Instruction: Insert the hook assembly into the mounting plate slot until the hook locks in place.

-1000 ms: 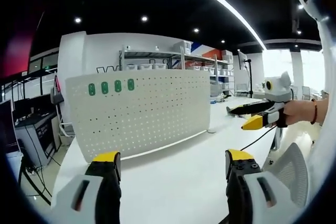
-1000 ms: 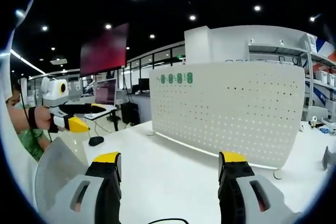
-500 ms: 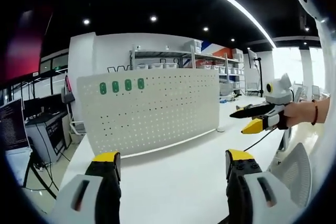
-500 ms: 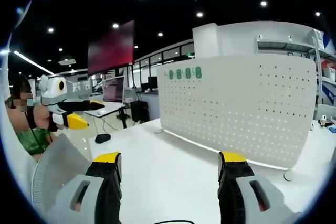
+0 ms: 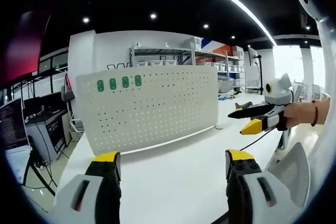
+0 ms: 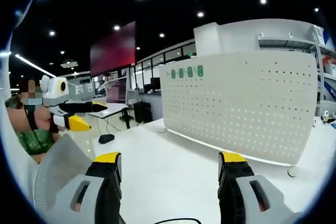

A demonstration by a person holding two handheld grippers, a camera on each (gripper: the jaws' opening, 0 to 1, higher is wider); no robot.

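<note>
Nothing is in hand yet. The left gripper [image 5: 168,169] is held over the near edge of the white table [image 5: 173,166] with its yellow-tipped jaws wide apart and bare, and the right gripper [image 6: 168,169] is the same: spread, with nothing between the jaws. My guess is that this is the very start, the approach before any pick-up.

The mounting plate, a white pegboard [image 5: 149,108], stands upright toward the far edge of the table, with four small green tags [image 5: 118,83] along its top corner. I cannot make out a hook assembly anywhere on the table, so the next move probably calls for finding it first, then closing one pair of jaws on it and lining it up with a slot in the board.

The left gripper view takes in the shelving rack [image 5: 173,59] behind the pegboard and a small dark object [image 5: 244,105] on the table past the board's end; too small to name. The right gripper view looks along the board's other end, toward a computer mouse [image 6: 106,138] near the table's far corner and a wall screen [image 6: 113,48] above the desks.
</note>
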